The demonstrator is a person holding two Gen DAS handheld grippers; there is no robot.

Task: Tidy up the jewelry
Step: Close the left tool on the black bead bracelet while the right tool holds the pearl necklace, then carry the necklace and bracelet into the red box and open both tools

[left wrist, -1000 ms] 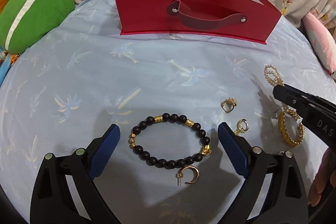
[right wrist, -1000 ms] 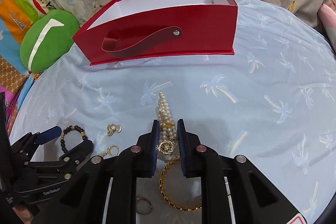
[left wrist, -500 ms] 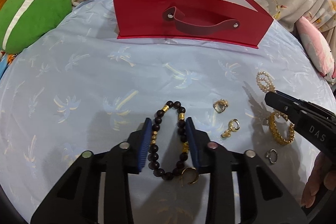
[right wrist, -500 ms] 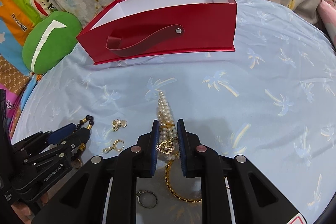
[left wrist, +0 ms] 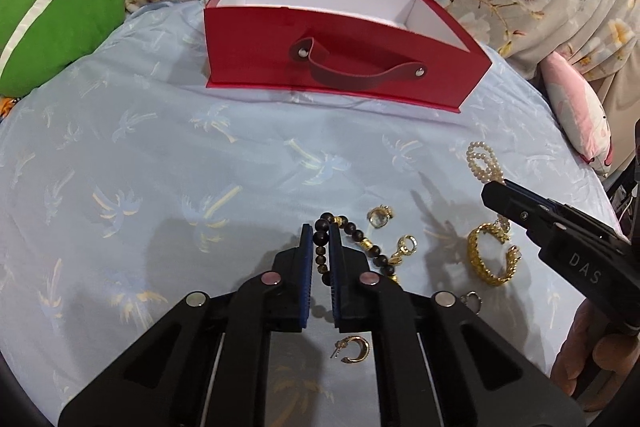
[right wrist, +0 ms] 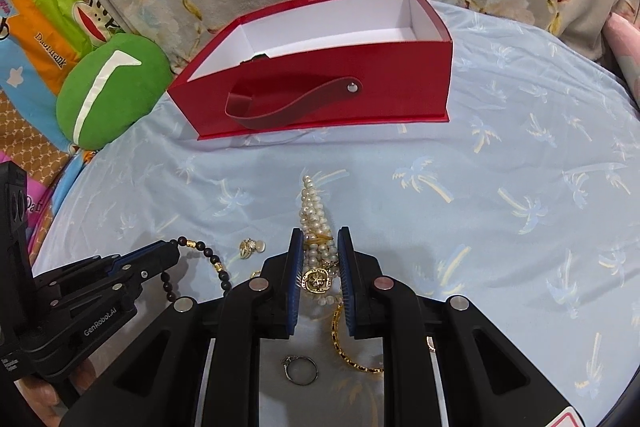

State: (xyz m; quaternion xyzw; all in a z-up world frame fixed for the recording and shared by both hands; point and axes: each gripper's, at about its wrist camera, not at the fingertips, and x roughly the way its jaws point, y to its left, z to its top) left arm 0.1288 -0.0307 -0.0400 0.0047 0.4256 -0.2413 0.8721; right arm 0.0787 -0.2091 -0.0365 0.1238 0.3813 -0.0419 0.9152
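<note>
My left gripper (left wrist: 320,239) is shut on the black bead bracelet (left wrist: 320,253), lifted off the cloth so its loop hangs to the right; it also shows in the right wrist view (right wrist: 208,259). My right gripper (right wrist: 319,247) is shut on the pearl bracelet (right wrist: 314,207) with a gold charm, low over the cloth. The open red box (left wrist: 340,39) with a white inside stands at the back; it also shows in the right wrist view (right wrist: 320,67). A gold chain bangle (left wrist: 492,255) lies under the right gripper.
Loose on the blue palm-print cloth (left wrist: 160,155) lie a gold hoop earring (left wrist: 354,349), a gold clasp earring (left wrist: 404,249), a gem ring (left wrist: 380,217) and a silver ring (right wrist: 300,369). A green cushion (left wrist: 52,23) is back left, a pink pillow (left wrist: 580,123) right.
My left gripper closed on the black bead bracelet and raised it, moving toward the box. The right gripper stayed shut on the pearl bracelet and rose slightly.
</note>
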